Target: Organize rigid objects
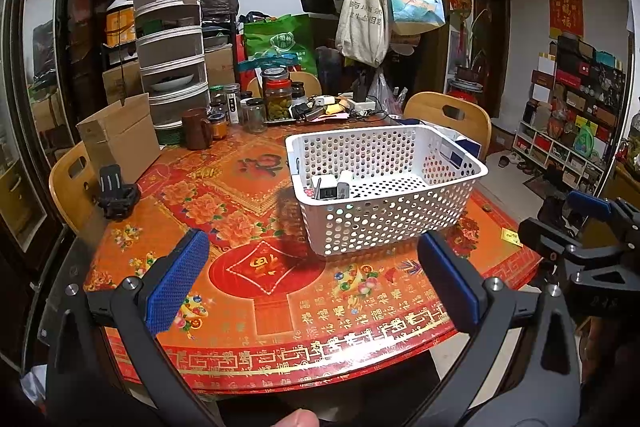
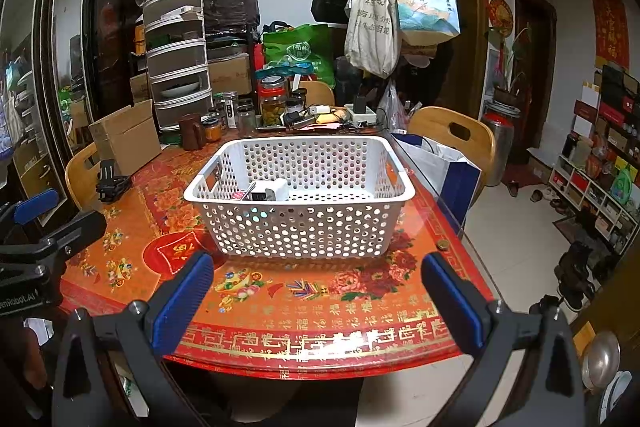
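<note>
A white perforated basket [image 1: 472, 174] [image 2: 400, 195] stands on the red patterned table [image 1: 240, 307] [image 2: 280, 307]. White chargers [image 1: 332, 187] [image 2: 268, 191] lie in its near left corner, along with a small patterned item [image 2: 239, 195]. My left gripper [image 1: 312, 287] hangs open over the table's front edge, short of the basket, with nothing between its blue pads. My right gripper [image 2: 316, 297] is open too, facing the basket's front wall from the near edge. A black clip-like object [image 1: 116, 193] [image 2: 112, 181] lies on the table at the left.
A cardboard box [image 1: 120, 143] [image 2: 124, 139], a brown mug [image 1: 196, 129] [image 2: 191, 131], jars [image 1: 278, 99] [image 2: 273, 101] and cables crowd the table's far side. Wooden chairs [image 1: 452, 115] [image 2: 456, 131] ring the table. A coin [image 2: 443, 245] lies near the right edge.
</note>
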Demonstrator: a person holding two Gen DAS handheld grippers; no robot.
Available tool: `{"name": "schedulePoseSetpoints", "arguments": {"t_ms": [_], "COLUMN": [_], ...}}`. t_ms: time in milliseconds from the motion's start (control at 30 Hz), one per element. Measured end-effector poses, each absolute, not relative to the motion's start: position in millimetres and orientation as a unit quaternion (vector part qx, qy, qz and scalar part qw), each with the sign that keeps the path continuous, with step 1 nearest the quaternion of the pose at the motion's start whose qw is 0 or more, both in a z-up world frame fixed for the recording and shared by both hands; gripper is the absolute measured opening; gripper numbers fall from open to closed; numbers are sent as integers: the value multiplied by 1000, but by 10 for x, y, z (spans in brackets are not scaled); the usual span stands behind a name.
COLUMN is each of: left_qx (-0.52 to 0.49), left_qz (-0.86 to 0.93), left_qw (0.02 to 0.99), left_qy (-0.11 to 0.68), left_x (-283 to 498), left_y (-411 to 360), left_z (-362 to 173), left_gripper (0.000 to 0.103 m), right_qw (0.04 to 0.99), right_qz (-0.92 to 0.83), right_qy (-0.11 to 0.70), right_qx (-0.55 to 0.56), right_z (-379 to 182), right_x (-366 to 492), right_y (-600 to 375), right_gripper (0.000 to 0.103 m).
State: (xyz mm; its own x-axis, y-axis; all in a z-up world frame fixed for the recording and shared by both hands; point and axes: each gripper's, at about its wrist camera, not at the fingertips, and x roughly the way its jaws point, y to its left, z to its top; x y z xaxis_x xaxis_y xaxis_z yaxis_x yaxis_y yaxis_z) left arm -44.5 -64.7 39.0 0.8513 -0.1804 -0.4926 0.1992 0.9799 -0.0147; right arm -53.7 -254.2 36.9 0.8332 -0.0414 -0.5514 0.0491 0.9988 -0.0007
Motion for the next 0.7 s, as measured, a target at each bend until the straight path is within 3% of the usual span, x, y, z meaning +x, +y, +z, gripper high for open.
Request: {"name": "schedulePoseSetpoints", "arguments": {"t_ms": [700], "left_qx": [22], "left_qz": [-101], "left_qw": [960], "left_qy": [259], "left_x": [-420], "left_y": [-680], "left_z": [373], "left_gripper": [103], "right_qw": [958], "right_qz": [-22], "right_qy": [285], "right_qx": [6], "right_z": [365], "right_x": [-522], "right_y": [-2543], "right_gripper": [103]}}
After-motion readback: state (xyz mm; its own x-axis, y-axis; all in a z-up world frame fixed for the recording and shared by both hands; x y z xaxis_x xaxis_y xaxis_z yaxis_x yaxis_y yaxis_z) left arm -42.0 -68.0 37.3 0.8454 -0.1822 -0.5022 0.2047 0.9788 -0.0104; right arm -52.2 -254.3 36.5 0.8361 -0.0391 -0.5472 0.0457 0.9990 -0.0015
